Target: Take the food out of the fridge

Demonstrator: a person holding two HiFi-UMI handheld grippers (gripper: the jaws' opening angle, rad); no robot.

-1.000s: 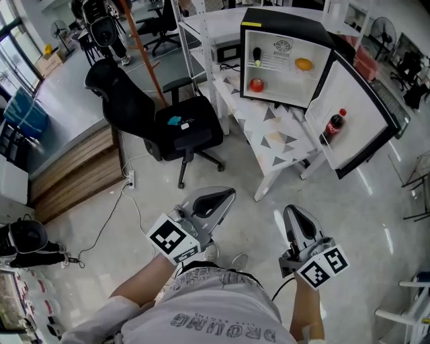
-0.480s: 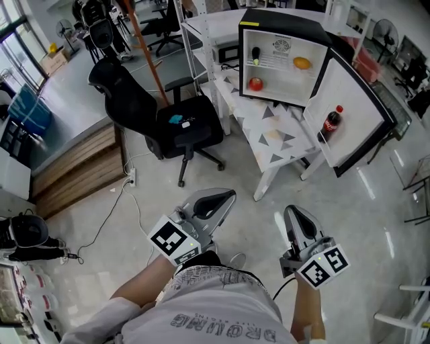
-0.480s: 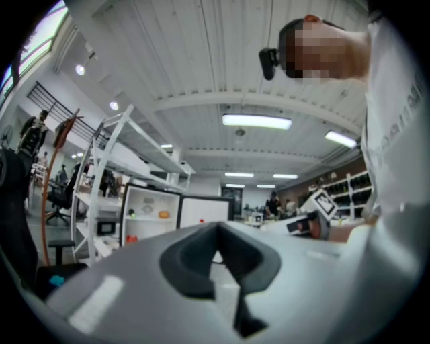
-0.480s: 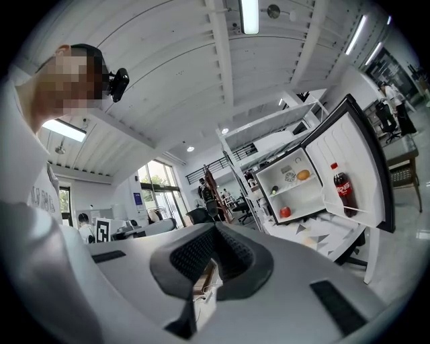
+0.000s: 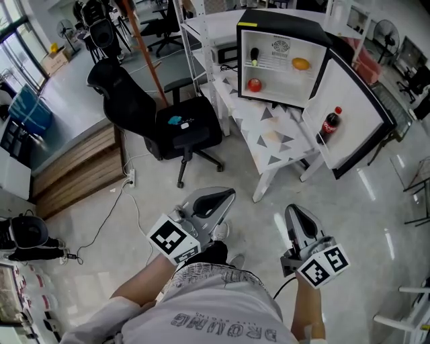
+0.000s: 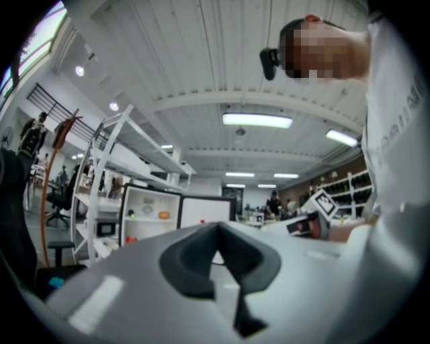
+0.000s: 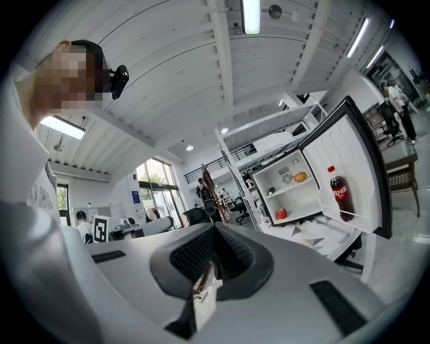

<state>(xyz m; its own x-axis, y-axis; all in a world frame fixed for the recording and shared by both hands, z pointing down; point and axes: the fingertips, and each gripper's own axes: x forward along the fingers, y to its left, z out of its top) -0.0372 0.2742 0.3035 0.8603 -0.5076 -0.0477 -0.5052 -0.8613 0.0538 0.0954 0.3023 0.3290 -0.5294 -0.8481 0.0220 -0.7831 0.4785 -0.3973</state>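
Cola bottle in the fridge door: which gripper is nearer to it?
Right. The right gripper is short of the cola bottle, slightly to its left; the left gripper is farther left.

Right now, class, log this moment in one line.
fridge door: open | inside: orange fruit, red fruit | on door: cola bottle | left gripper: shut, empty | right gripper: shut, empty

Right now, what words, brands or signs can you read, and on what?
"BROWNS" or "DROWNS", upside down on the person's shirt; first letter unclear.
Cola bottle: white script on red label, too small to read.
Round sticker inside the fridge: too small to read.
Blue wall sign: blurred.
Marker cubes: square patterns, no words.
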